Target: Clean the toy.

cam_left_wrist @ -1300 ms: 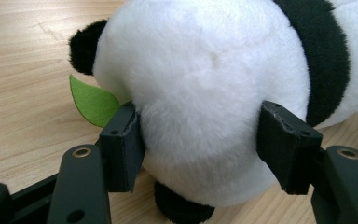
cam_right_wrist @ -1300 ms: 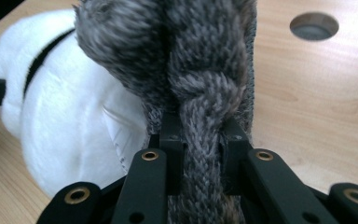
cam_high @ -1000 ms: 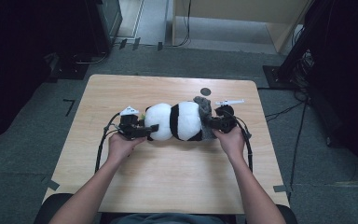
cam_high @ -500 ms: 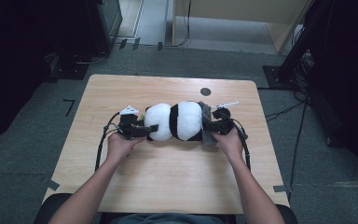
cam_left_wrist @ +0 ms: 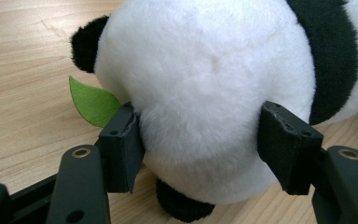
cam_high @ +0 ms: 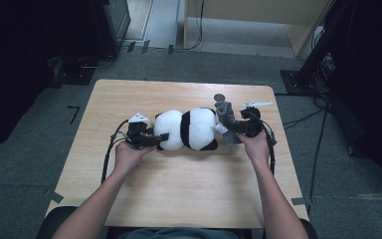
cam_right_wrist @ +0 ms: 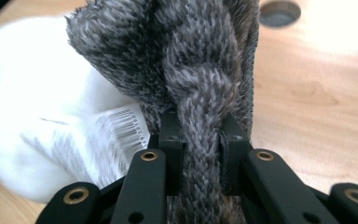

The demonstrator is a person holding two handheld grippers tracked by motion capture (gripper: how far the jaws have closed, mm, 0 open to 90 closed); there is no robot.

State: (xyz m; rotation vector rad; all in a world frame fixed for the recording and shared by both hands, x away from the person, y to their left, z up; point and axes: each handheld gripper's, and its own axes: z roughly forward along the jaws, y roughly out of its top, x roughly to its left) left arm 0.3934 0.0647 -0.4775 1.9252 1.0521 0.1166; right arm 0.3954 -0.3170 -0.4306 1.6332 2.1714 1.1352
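Note:
A black-and-white panda plush (cam_high: 186, 128) lies on its side in the middle of the wooden table (cam_high: 179, 199). My left gripper (cam_high: 160, 137) is shut on its white head (cam_left_wrist: 205, 84), with the pads pressing into the fur on both sides (cam_left_wrist: 203, 149). A green felt leaf (cam_left_wrist: 93, 102) sticks out beside the left pad. My right gripper (cam_high: 229, 130) is at the panda's other end, shut on a grey knitted cloth (cam_high: 225, 113) that stands up between the jaws (cam_right_wrist: 201, 135). Behind the grey knit (cam_right_wrist: 191, 60) I see the panda's white body (cam_right_wrist: 28, 116) and a barcode label (cam_right_wrist: 121, 126).
A round cable hole (cam_high: 219, 97) sits in the table just behind the grey cloth. Cables trail from both grippers across the tabletop toward the person. Dark equipment and a wooden cabinet stand on the floor beyond the far edge.
The right gripper with the grey cloth dipped against the panda's rear half a second ago and now holds the cloth upright, slightly higher. The left gripper and panda have not moved.

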